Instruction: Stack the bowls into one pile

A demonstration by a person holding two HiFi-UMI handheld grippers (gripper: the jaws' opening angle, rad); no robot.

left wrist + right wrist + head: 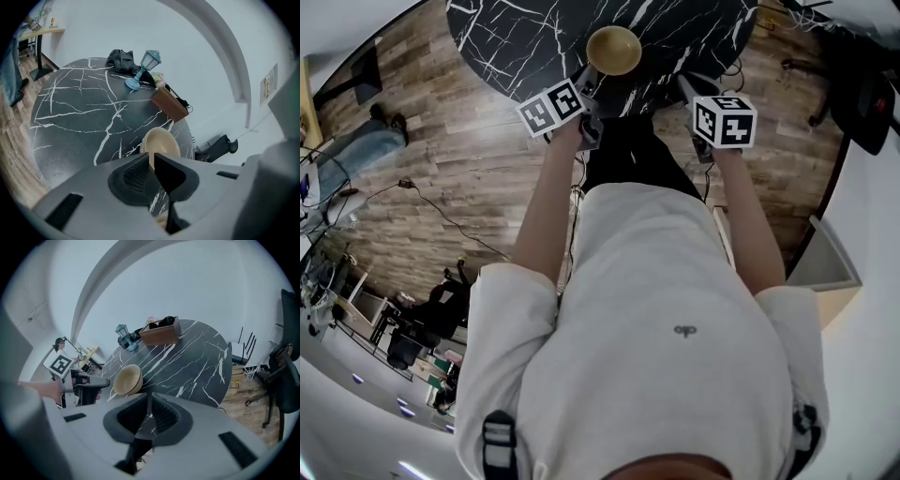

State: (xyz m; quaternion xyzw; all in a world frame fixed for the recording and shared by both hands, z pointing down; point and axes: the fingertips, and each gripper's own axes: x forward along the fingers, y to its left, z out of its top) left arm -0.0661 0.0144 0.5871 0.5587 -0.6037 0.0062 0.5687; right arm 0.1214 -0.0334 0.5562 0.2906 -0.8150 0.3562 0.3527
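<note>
A pile of nested tan bowls (pixel 614 49) sits near the front edge of the round black marble table (pixel 516 37). My left gripper (pixel 586 75) hovers just short of the pile's left side and does not touch it. In the left gripper view its jaws (pixel 151 161) leave only a thin slit with nothing in it, and the bowls (pixel 161 143) lie just beyond. My right gripper (pixel 686 84) is held to the right of the pile, over the table's edge. Its jaws (pixel 149 397) meet with nothing between them. The right gripper view shows the bowls (pixel 128 379) and the left gripper (pixel 101 382) beside them.
At the table's far side stand a blue lantern (pixel 143 68), a brown box (pixel 169 104) and a dark bag (pixel 121 60). A black chair (pixel 281 376) stands on the wooden floor (pixel 459 169) to the right. The person's legs are close to the table edge.
</note>
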